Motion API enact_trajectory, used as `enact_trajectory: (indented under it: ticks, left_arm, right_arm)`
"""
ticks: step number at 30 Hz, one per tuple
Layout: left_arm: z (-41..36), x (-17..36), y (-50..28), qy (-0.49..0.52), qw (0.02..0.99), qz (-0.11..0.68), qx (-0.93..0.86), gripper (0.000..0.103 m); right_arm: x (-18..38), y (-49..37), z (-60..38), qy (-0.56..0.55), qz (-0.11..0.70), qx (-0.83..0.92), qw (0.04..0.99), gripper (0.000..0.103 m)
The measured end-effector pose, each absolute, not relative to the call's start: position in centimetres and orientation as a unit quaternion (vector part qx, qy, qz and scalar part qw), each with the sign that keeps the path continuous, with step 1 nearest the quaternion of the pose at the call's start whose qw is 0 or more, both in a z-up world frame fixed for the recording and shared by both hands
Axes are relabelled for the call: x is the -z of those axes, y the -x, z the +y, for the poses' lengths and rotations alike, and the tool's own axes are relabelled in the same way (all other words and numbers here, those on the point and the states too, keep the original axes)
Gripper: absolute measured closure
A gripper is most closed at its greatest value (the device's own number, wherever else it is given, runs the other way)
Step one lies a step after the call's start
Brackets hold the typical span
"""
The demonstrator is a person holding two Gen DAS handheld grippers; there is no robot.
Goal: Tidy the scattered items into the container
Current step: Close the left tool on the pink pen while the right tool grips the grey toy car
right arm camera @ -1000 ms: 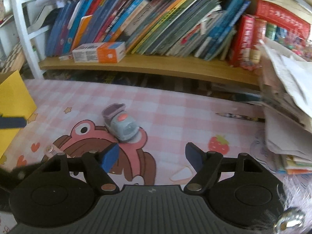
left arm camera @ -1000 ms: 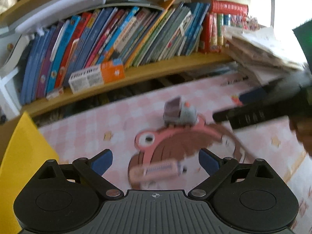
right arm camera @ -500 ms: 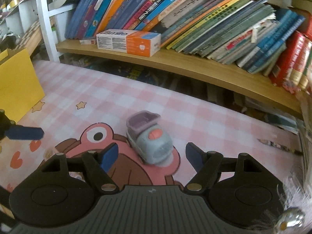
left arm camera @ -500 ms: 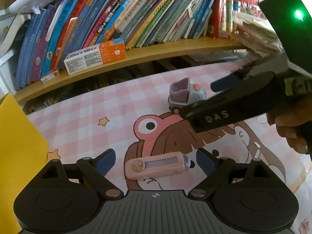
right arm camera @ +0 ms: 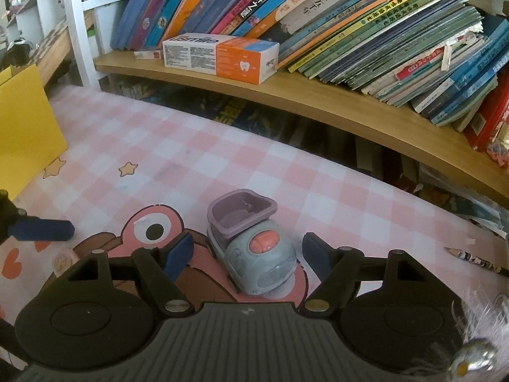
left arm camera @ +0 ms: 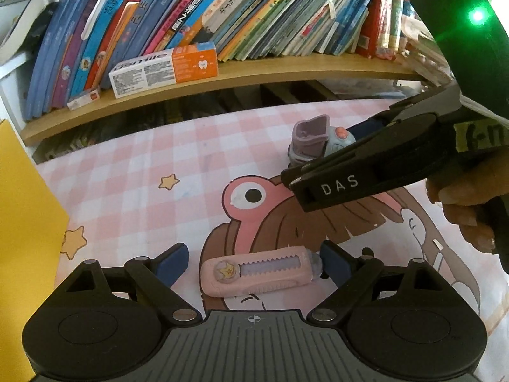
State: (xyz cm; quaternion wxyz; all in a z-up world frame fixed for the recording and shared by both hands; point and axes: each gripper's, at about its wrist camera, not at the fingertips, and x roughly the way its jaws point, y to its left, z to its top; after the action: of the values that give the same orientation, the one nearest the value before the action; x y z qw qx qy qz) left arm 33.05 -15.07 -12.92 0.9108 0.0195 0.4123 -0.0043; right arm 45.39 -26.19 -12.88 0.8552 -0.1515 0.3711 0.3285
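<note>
Two grippers straddle toys on a pink checked mat
Left gripper [left arm camera: 253, 262] gapes wide around the pink utility knife [left arm camera: 257, 273]; right gripper [right arm camera: 246, 253], marked "DAS", stands apart around the toy car [right arm camera: 251, 245]; "usmile" box [right arm camera: 219, 55] on the far bookshelf [right arm camera: 318, 98]; yellow container [left arm camera: 22, 222] at left

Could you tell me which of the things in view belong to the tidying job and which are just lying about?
Part of the job:
- pink utility knife, between the open left gripper fingers
- toy car, between the open right gripper fingers
- yellow container

Just lying about:
- toothpaste box on the shelf
- books
- pencil
</note>
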Motion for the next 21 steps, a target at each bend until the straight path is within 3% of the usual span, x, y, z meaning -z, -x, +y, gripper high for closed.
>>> enact_trajectory:
  ticks: [3, 6, 9, 21]
  left_arm:
    - [-14.9, 13.0, -33.0, -0.014, 0.910, 0.413, 0.006, 0.012]
    - [-15.0, 12.9, -32.9, -0.014, 0.910, 0.414, 0.008, 0.013]
    - [-15.2, 12.7, -32.9, -0.017, 0.910, 0.414, 0.015, 0.023]
    - [-14.6, 11.4, -30.8, -0.008, 0.908, 0.419, 0.016, 0.025]
  right_arm:
    - [12.9, -45.5, -26.2, 0.147, 0.374, -0.330, 0.854, 0.030]
    - [12.8, -45.4, -26.2, 0.143, 0.375, -0.334, 0.853, 0.040]
    - [12.7, -45.3, -26.2, 0.144, 0.376, -0.333, 0.852, 0.047]
    - [11.0, -43.3, -28.1, 0.129, 0.391, -0.316, 0.855, 0.048]
